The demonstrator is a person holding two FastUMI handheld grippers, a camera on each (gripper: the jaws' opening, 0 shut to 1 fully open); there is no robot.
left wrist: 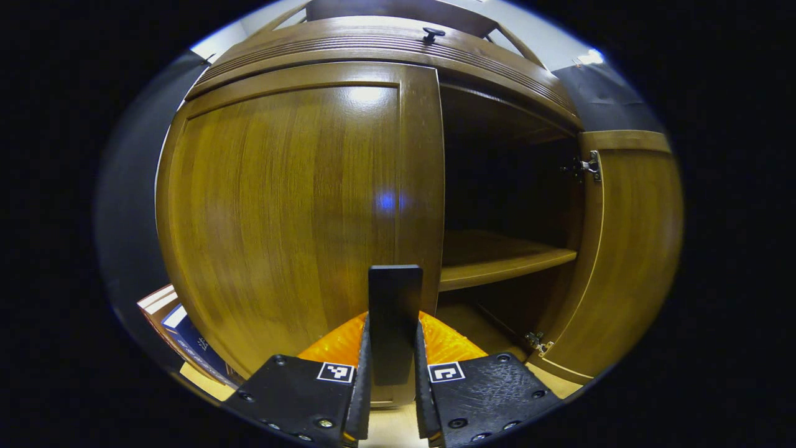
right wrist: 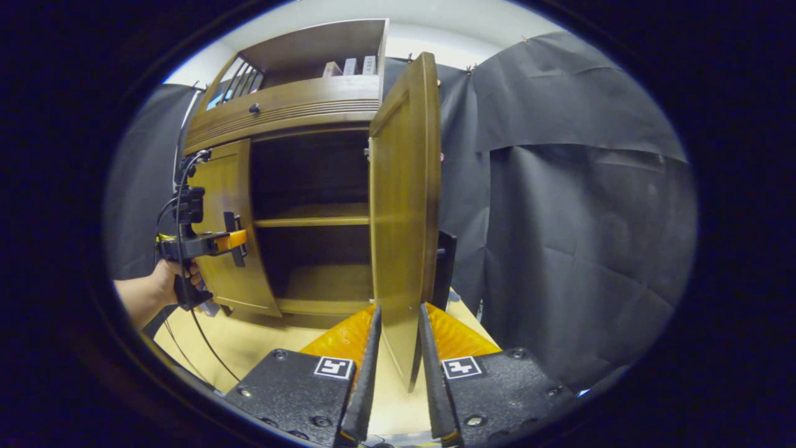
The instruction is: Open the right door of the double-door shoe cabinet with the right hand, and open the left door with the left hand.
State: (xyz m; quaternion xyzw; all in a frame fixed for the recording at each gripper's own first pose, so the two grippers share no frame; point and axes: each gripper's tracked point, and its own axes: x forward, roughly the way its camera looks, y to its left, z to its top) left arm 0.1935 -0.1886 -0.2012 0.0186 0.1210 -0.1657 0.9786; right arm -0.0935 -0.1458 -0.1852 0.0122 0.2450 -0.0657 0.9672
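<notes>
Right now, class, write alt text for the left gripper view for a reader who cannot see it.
The left tool grips the black handle of the closed left door. Beside it, the right door stands open, showing a bare shelf.

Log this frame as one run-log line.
right door: open, right hand-held gripper astride edge | left door: closed, left hand-held gripper on handle

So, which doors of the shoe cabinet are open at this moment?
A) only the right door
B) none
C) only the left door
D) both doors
A: the right door stands swung out, with the shelf exposed behind it, while the left door is still closed against the cabinet front.
</notes>
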